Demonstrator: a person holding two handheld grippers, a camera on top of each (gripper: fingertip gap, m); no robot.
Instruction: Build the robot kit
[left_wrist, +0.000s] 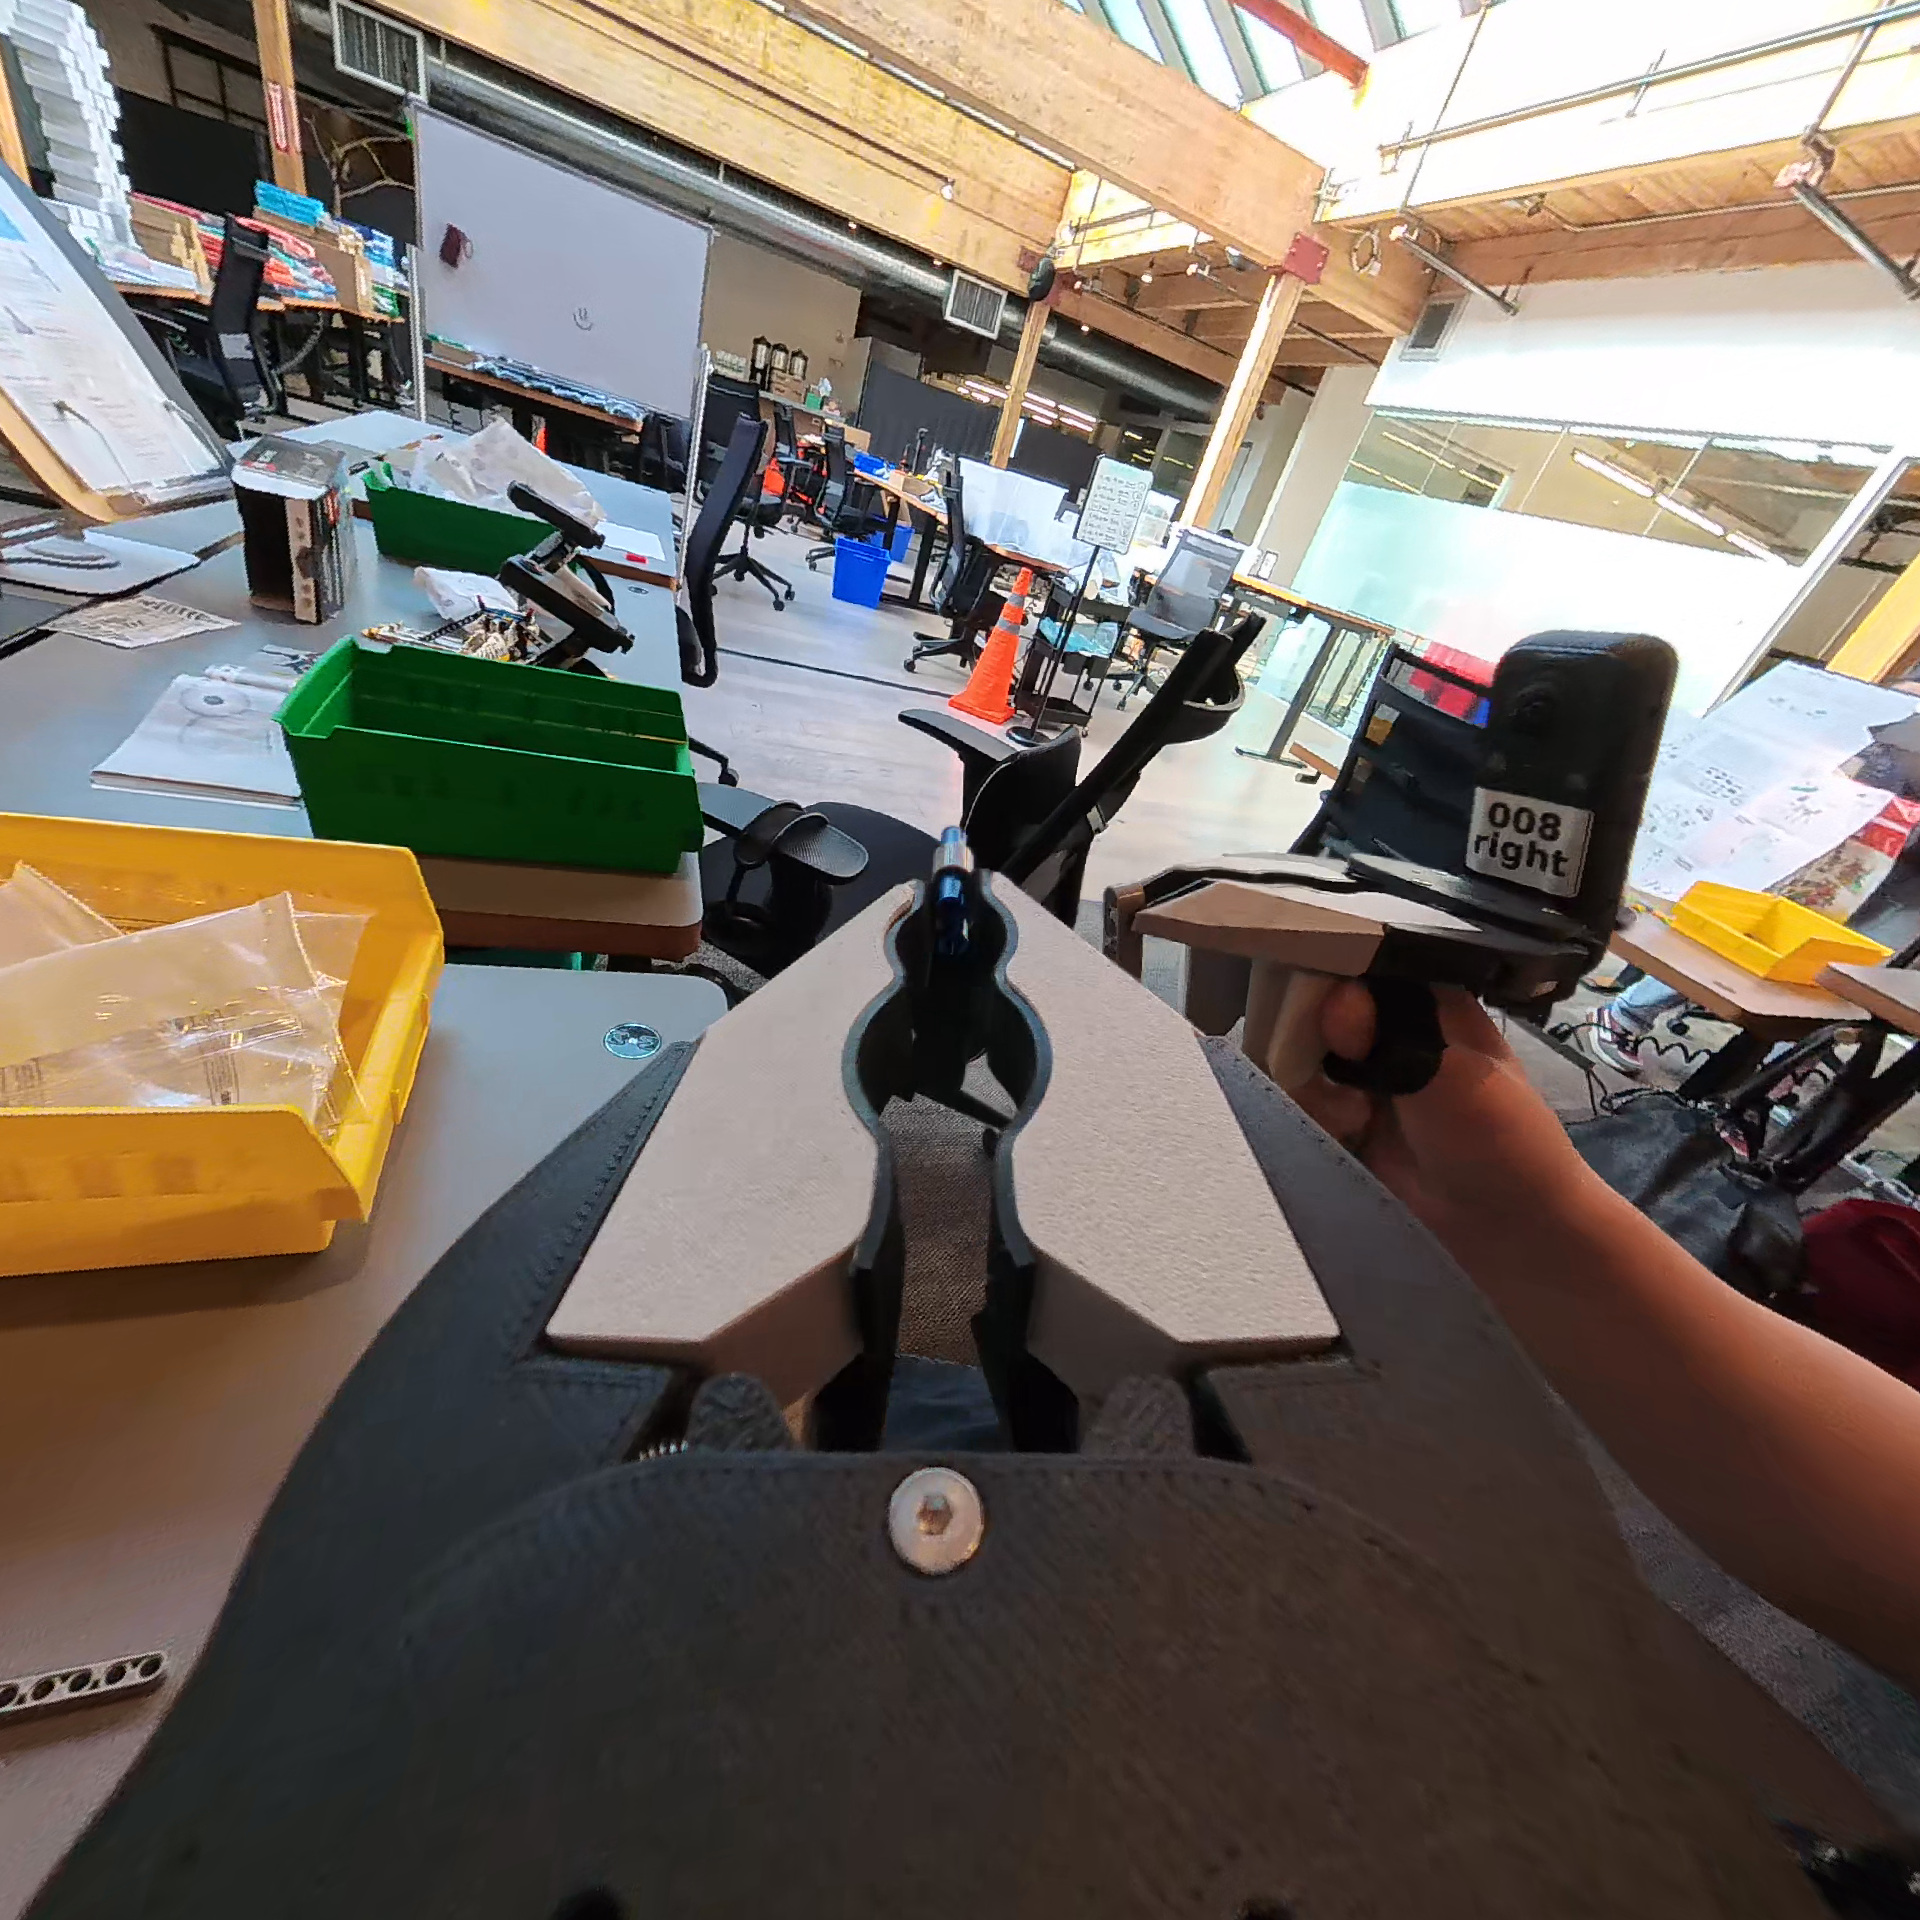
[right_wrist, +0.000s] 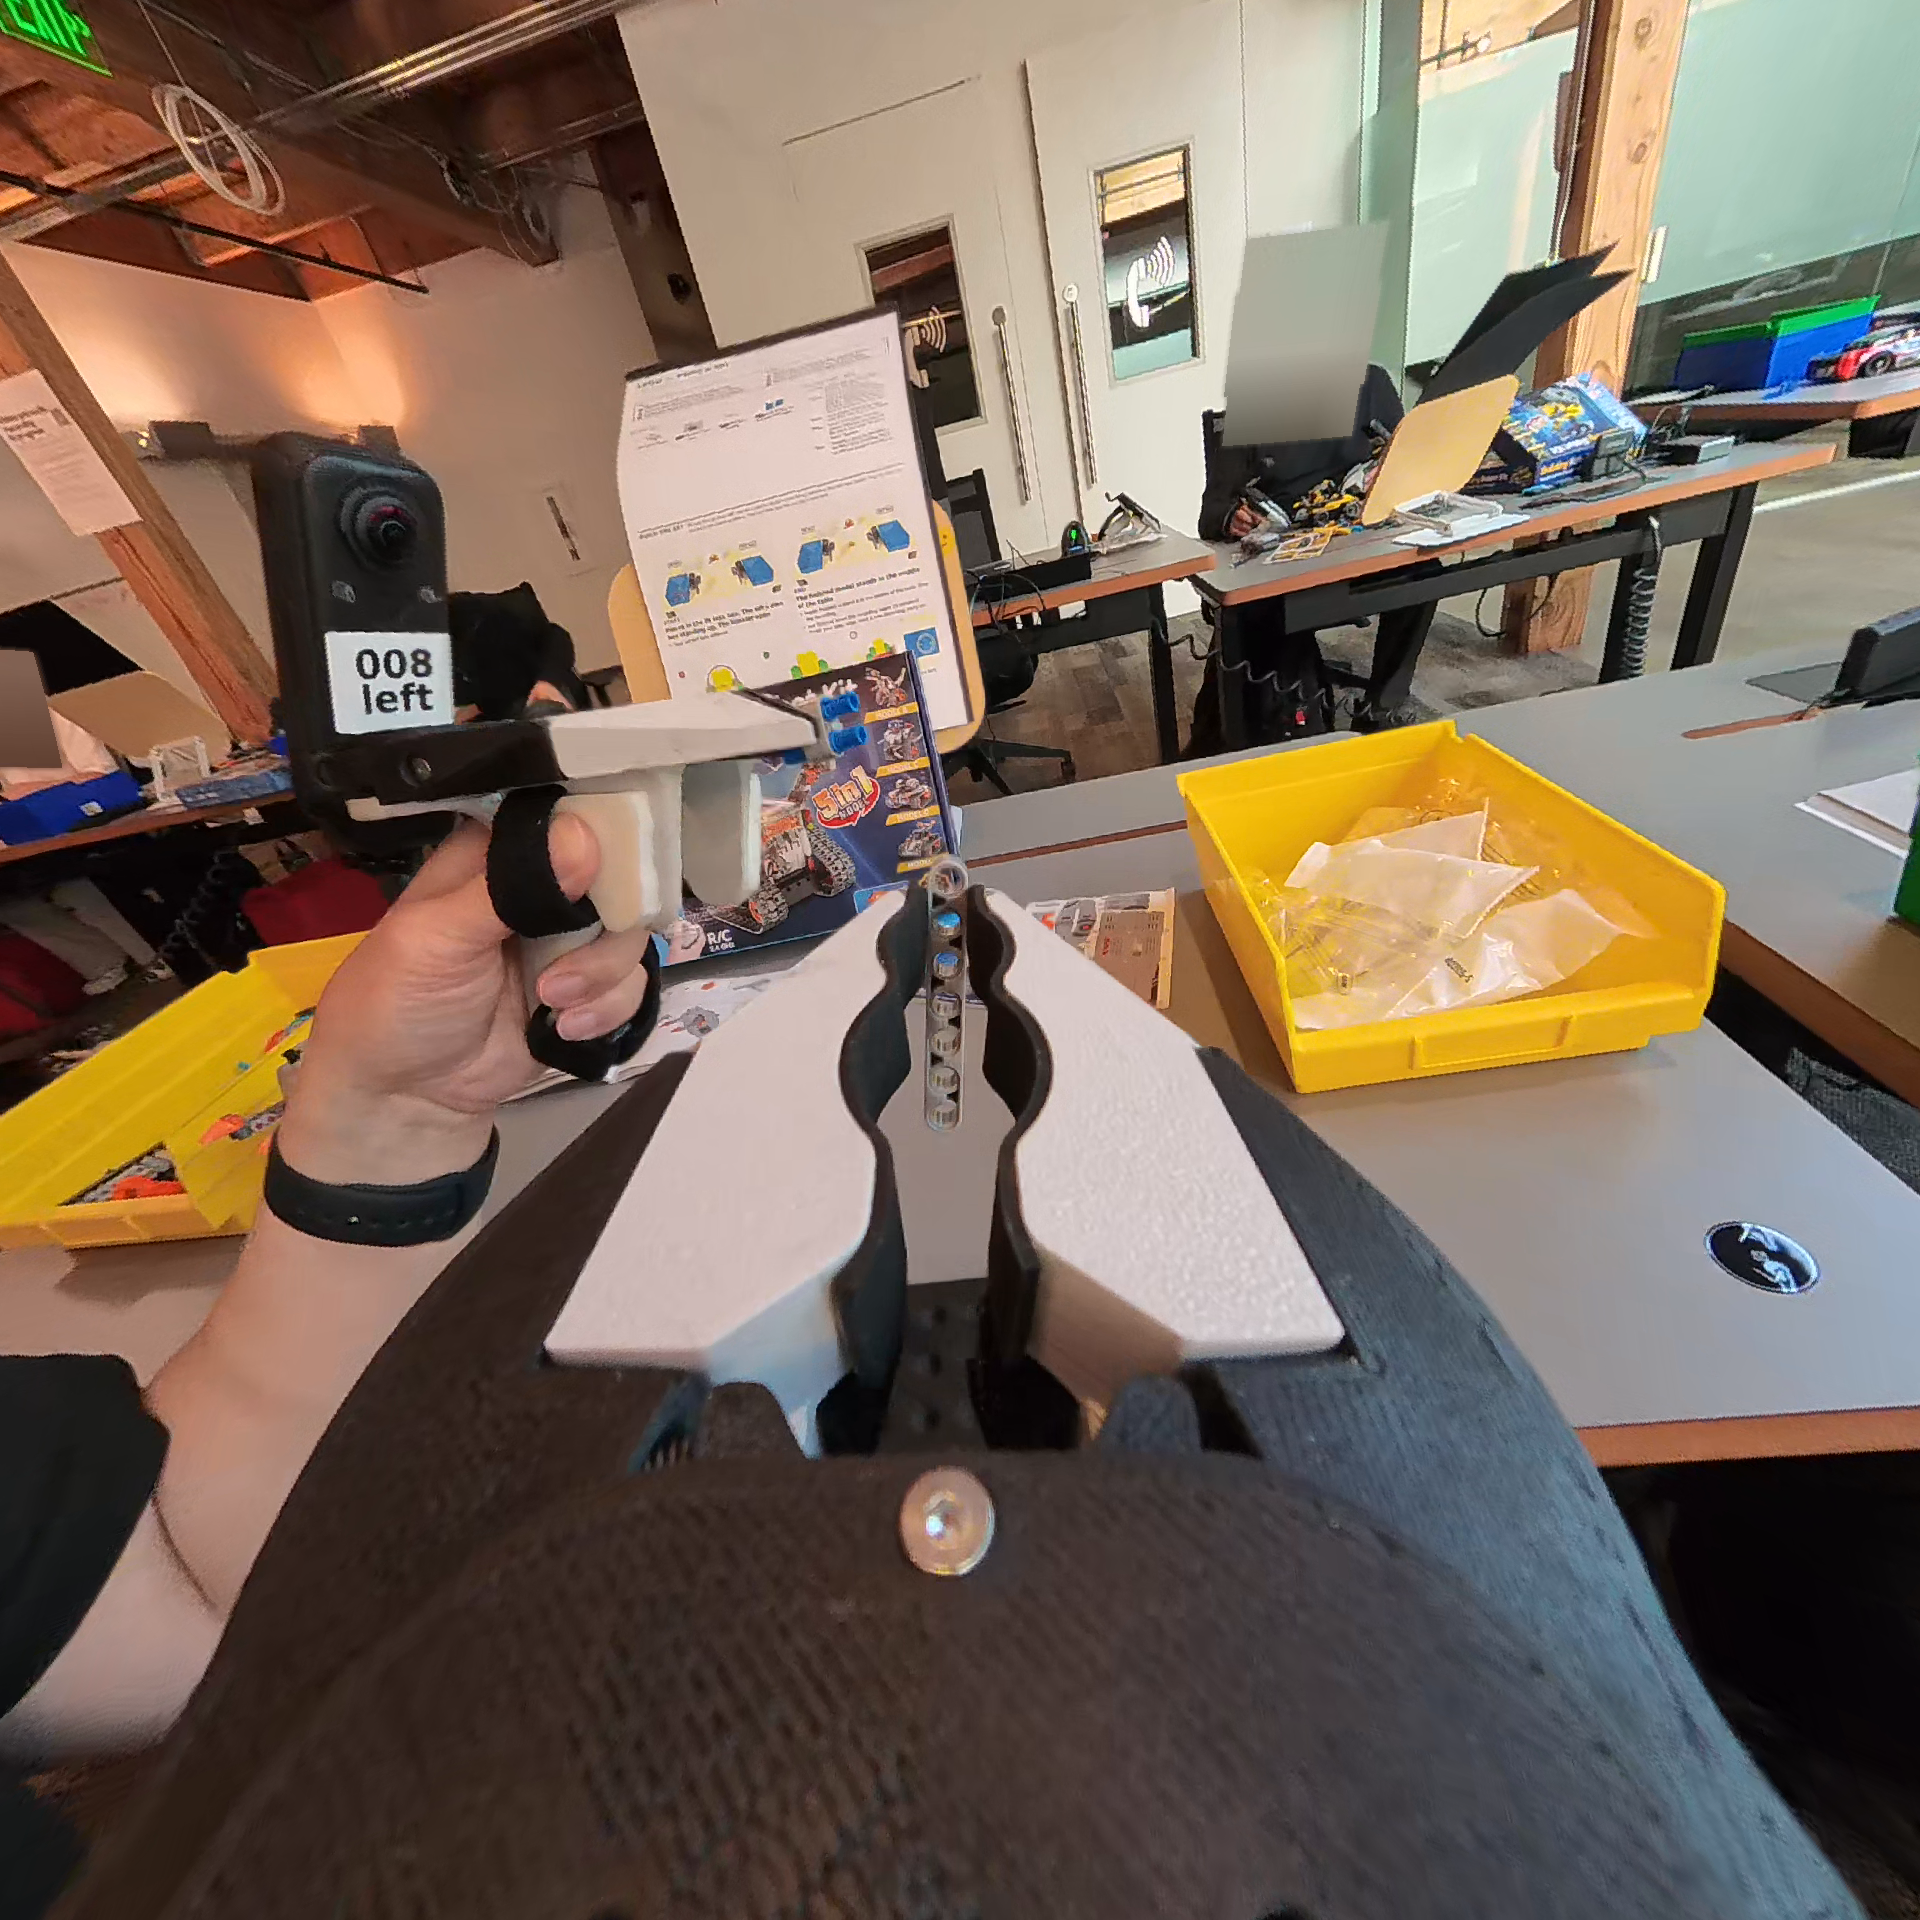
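Observation:
My left gripper (left_wrist: 951, 891) is shut on a small blue pin piece (left_wrist: 950, 920) with a grey tip that sticks out past the fingertips. It is held in the air beyond the table edge. In the right wrist view the left gripper (right_wrist: 821, 727) shows at upper left in a hand, with two blue pin ends (right_wrist: 844, 724) at its tip. My right gripper (right_wrist: 945, 896) is shut on a thin grey beam with holes (right_wrist: 943, 1049); two of its upper holes carry blue pins. The right gripper (left_wrist: 1127, 909) also shows in the left wrist view, to the right of the left one and apart from it.
A yellow bin (left_wrist: 400, 997) (right_wrist: 1455, 1044) of clear plastic bags sits on the grey table. A green bin (left_wrist: 499, 800), a loose grey beam (left_wrist: 83, 1678), a second yellow bin with parts (right_wrist: 125, 1122), a kit box (right_wrist: 883, 821), an instruction sheet (right_wrist: 769, 488) and office chairs (left_wrist: 790, 852) are around. One gripper's finger ends stand about 7 cm off the other's.

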